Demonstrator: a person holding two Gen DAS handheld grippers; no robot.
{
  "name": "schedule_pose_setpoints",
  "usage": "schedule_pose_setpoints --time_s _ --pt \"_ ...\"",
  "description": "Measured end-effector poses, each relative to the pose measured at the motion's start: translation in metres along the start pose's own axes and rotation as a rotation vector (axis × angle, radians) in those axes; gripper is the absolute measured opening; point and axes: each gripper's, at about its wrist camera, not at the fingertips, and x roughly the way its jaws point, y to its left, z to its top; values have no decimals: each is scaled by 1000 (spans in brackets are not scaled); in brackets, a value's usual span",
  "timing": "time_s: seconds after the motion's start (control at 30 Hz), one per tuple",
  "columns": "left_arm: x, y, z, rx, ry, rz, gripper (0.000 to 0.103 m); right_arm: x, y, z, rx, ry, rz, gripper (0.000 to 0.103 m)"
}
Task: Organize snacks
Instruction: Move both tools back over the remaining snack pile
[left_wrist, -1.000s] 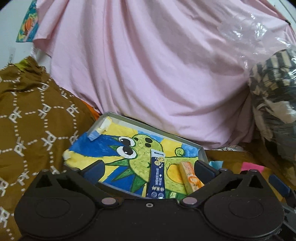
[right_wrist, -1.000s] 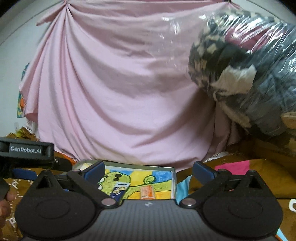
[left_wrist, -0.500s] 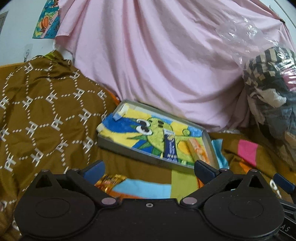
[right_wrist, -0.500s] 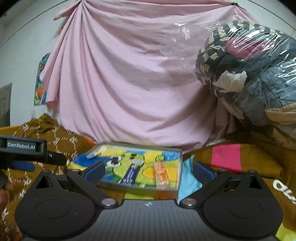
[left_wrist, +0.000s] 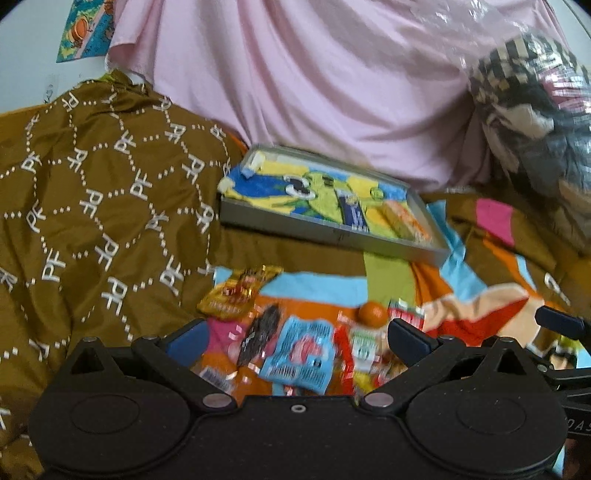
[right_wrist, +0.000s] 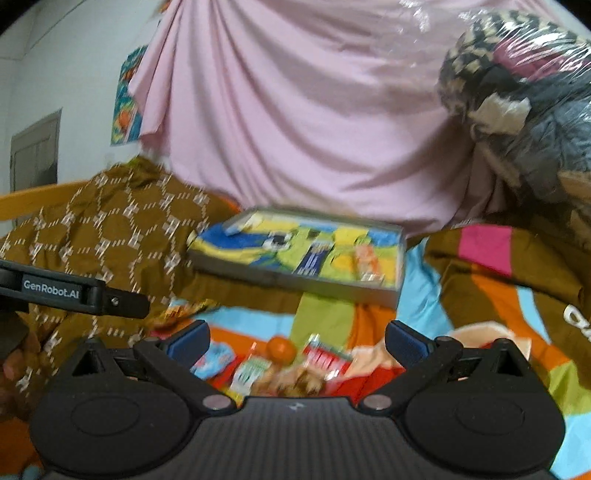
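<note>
left gripper (left_wrist: 297, 334): fingers spread wide, holding nothing, above the snack pile (left_wrist: 295, 347)
right gripper (right_wrist: 297, 338): wide apart too, empty
tray (left_wrist: 321, 230): beyond the pile, holding a blue stick pack (left_wrist: 352, 212) and an orange pack (left_wrist: 404, 221)
risk: packets overlap on soft bedding, so a pinch may catch two or slip
risk: the orange ball (left_wrist: 372, 314) could roll if nudged
</note>
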Motion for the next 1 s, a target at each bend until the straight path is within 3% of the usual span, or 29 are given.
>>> schedule_pose_setpoints --time_s 0.33,0.6,0.77,1.0 --pt "17 12 -23 -14 141 -68 102 24 26 -18 -138 196 29 103" --pt "47 15 -28 -2 254 -136 102 49 32 -30 -167 339 44 103" --pt "66 14 -29 12 316 -185 102 58 36 -36 -181 380 64 103" --pt "95 22 -31 -42 431 -231 102 73 42 -43 -164 429 110 103"
